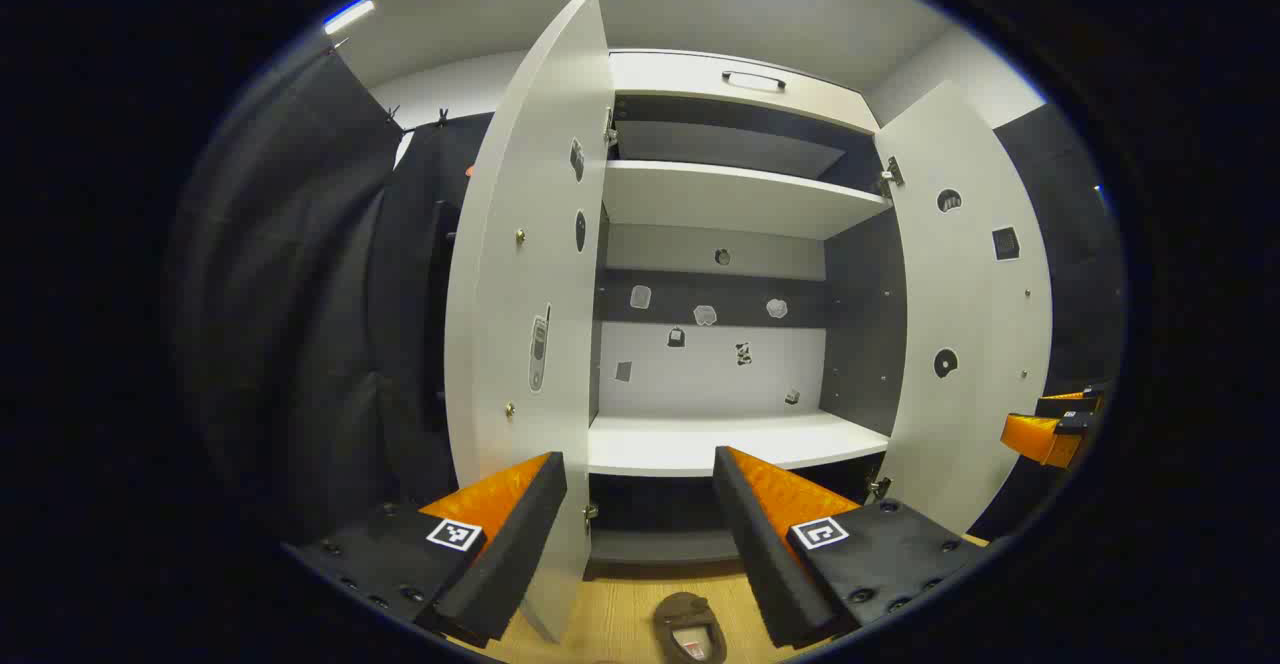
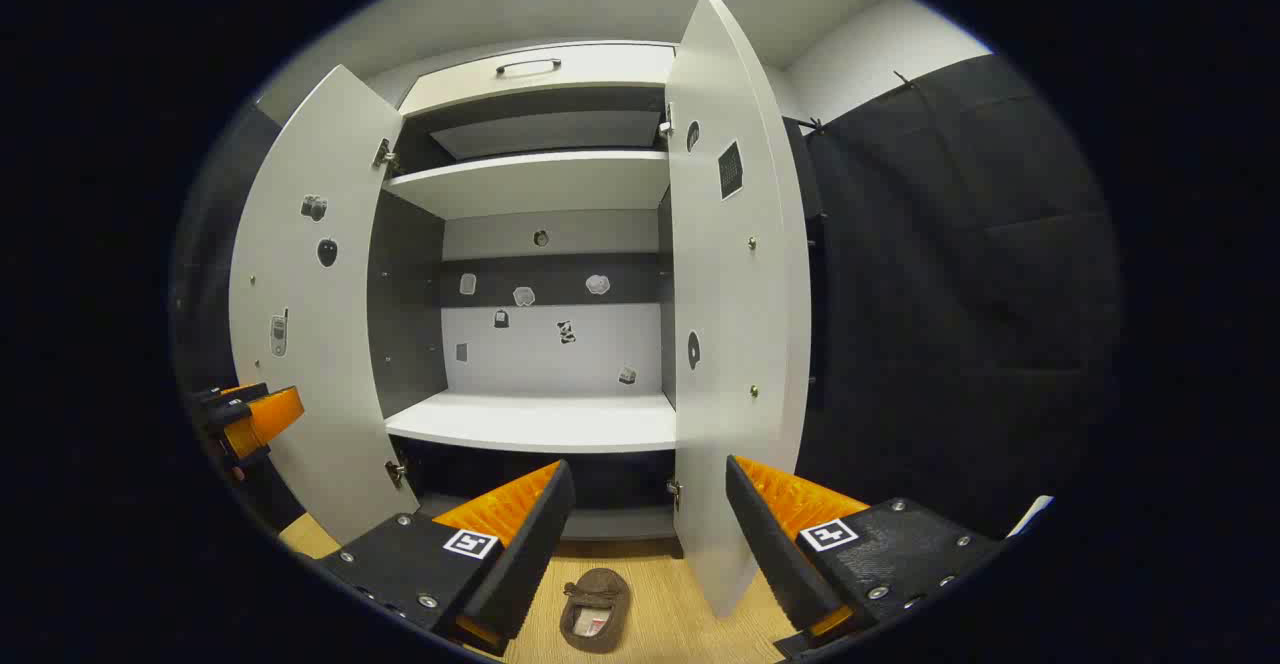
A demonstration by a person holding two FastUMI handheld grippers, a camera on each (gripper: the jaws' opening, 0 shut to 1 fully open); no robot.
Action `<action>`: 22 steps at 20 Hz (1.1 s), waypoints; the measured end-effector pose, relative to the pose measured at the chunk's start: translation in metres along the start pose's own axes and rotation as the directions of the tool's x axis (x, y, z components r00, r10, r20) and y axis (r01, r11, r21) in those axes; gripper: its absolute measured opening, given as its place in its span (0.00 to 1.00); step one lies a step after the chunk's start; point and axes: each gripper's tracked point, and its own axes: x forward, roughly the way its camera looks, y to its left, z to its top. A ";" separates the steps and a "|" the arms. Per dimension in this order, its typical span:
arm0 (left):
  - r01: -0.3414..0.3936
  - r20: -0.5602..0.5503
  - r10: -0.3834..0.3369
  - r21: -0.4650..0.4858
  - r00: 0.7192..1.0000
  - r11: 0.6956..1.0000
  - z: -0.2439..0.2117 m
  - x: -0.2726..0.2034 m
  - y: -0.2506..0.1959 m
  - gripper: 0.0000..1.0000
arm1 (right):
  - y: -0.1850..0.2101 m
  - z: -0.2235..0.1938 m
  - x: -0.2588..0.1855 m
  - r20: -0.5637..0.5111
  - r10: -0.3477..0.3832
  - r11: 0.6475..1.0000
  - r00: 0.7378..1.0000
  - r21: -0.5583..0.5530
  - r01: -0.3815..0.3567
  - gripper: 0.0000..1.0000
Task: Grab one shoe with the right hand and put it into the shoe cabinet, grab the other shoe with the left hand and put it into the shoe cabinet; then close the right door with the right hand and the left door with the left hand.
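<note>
Both claws spread wide, holding nothing, before the open shoe cabinet (image 2: 540, 244).
Brown shoe (image 2: 594, 609) lies on the floor before the cabinet, just ahead of the right claw (image 2: 645, 529), lengthwise toward it; left claw (image 1: 640, 519) likewise.

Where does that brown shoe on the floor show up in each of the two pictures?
Left gripper view: the brown shoe lies at the bottom centre on the wooden floor, in front of the open cabinet.
Right gripper view: the shoe again lies at the bottom centre, left of the right door's lower edge.
Shared landmark: the white middle shelf above the shoe.
</note>
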 end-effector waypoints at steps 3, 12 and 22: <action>0.011 -0.001 -0.011 0.003 1.000 1.000 -0.001 -0.001 -0.005 0.99 | -0.001 -0.003 0.000 -0.008 -0.003 1.000 1.000 -0.003 0.003 0.94; 0.009 0.008 -0.009 0.024 1.000 1.000 0.001 -0.004 -0.008 0.96 | 0.002 -0.007 0.002 -0.017 0.005 1.000 1.000 -0.007 -0.005 0.94; -0.034 -0.010 0.035 0.025 0.999 0.999 -0.007 -0.004 0.008 0.96 | 0.017 -0.074 0.017 -0.128 0.025 1.000 0.991 0.022 -0.022 0.94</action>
